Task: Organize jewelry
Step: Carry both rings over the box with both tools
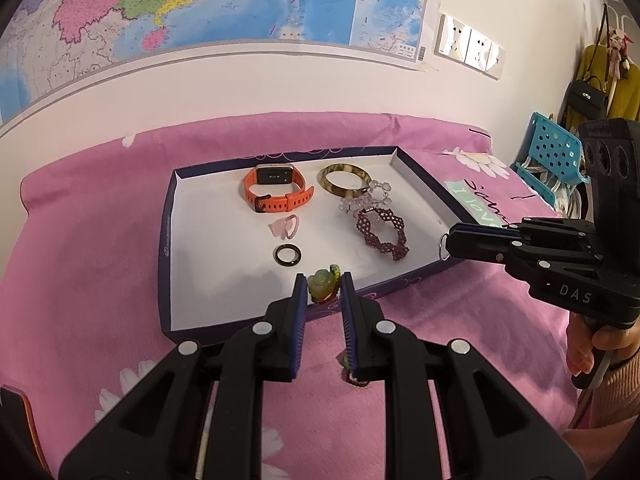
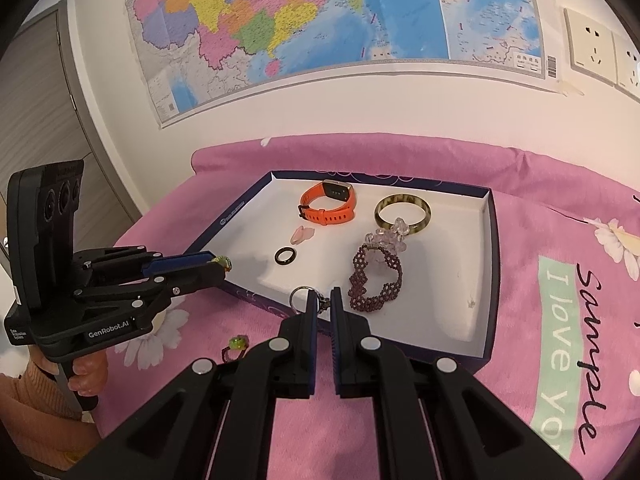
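A green pendant (image 1: 321, 285) was clamped between the pads of the left gripper (image 1: 323, 289), held just above the near rim of the tray (image 1: 166, 240), at its front edge. The pendant looked carved, pale green with a yellowish top, and a cord trailed from it under the right-hand finger. A key ring (image 2: 301, 298) with a small clasp was pinched in the right gripper (image 2: 321, 305), whose fingers were nearly together on it; the ring stuck out to the left of the tips, over the tray's near wall.

Inside the tray, an orange watch (image 1: 274, 192) and a mottled bangle (image 1: 344, 180) lay along the far side. A clear bead bracelet (image 1: 366, 198) touched the bangle, and a dark red bead bracelet (image 1: 383, 236) lay just in front of it. A pink hair tie (image 1: 286, 228) and a black ring (image 1: 287, 255) sat near the middle. The left part of the tray floor was bare white, and a strip along the right wall was also open.

A small green ring (image 2: 237, 345) lay on the pink blanket (image 1: 80, 264) outside the tray, near its front corner. The blanket was bordered by a white wall with a map (image 2: 320, 20).
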Action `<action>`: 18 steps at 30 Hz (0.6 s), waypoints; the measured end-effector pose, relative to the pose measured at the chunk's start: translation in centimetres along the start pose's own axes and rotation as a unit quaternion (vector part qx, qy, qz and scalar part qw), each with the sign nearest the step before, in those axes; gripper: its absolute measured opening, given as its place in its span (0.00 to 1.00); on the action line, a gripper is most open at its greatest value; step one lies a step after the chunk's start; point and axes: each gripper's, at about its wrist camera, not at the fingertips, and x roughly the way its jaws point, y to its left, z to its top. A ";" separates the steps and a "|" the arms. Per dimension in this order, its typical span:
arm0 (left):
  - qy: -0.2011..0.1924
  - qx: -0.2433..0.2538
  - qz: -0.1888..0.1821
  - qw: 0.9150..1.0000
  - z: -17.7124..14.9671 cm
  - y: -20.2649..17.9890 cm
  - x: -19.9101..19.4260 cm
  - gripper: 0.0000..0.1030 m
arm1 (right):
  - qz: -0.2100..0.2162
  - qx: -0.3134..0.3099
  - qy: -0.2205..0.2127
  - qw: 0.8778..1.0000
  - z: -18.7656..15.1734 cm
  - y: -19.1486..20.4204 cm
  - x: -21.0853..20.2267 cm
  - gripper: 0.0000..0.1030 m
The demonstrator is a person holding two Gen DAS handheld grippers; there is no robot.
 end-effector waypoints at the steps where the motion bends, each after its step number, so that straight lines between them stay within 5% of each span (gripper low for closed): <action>1: 0.000 0.000 0.001 1.000 0.1 0.0 0.1 0.17 | 0.000 -0.001 0.000 1.000 0.1 0.0 0.1 0.05; 18: 0.003 -0.004 0.011 1.000 0.9 0.4 1.2 0.17 | -0.003 -0.007 -0.001 1.000 0.6 0.2 0.9 0.05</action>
